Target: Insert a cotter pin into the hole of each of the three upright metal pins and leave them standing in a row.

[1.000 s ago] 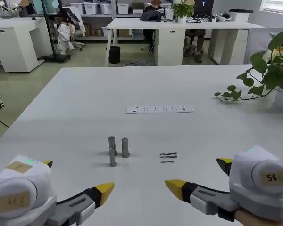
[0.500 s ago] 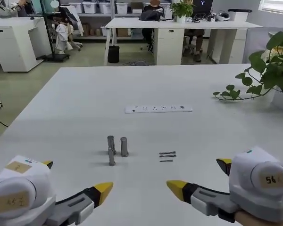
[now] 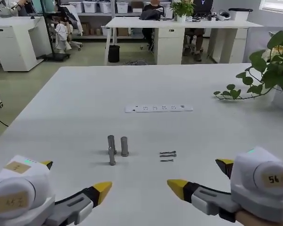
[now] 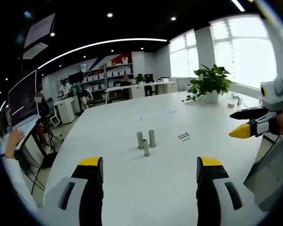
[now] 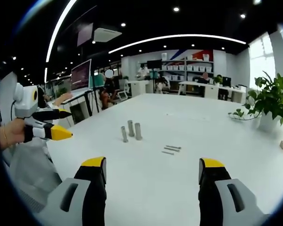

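Sitting low on the left, the left gripper (image 3: 75, 176) has its jaws wide and holds nothing, three metal pins (image 3: 124, 147) stand close together on the white table (image 3: 85, 103), small cotter pins (image 3: 168, 154) lie just right of them, and the right gripper (image 3: 199, 174) is wide and empty too

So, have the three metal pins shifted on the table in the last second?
No. The metal pins keep the same spacing to the power strip behind them and the cotter pins beside them; only the camera shifted slightly.
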Available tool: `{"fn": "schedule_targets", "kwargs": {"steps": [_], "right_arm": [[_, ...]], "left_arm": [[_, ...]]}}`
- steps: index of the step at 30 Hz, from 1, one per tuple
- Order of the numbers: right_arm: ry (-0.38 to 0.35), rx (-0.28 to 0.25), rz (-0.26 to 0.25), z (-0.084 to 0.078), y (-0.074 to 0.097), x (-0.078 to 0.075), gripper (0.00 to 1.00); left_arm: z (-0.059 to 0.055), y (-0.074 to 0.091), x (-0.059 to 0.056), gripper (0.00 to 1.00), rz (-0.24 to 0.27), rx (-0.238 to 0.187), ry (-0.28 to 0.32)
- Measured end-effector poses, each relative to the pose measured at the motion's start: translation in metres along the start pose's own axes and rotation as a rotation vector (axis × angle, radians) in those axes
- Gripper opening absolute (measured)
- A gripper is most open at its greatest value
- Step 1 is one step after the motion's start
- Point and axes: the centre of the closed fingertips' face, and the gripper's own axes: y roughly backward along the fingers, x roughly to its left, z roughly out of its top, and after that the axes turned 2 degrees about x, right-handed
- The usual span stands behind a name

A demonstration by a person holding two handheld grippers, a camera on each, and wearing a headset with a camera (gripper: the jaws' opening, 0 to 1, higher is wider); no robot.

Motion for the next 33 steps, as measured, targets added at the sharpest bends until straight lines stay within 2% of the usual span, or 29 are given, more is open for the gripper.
{"fn": "schedule_targets", "kwargs": {"steps": [14,25,30,33], "right_arm": [[-0.001,-0.003,0.009,0.0016,-0.0004,0.0017,0.72],[0.011,0.004,0.022,0.0019,-0.0034,0.0046,0.7],[0.009,0.007,0.026,0.002,-0.0046,0.0043,0.7],[0.008,0.01,0.029,0.0018,-0.0052,0.0039,0.69]], "left_arm": [[-0.0002,-0.002,-0.0017,0.75,-0.02,-0.011,0.018],[-0.0044,-0.005,0.0001,0.74,-0.021,0.004,0.007],[-0.0036,-0.0072,0.0015,0.71,-0.027,0.0,0.007],[-0.0007,-0.0087,0.0014,0.7,-0.033,-0.018,0.016]]}}
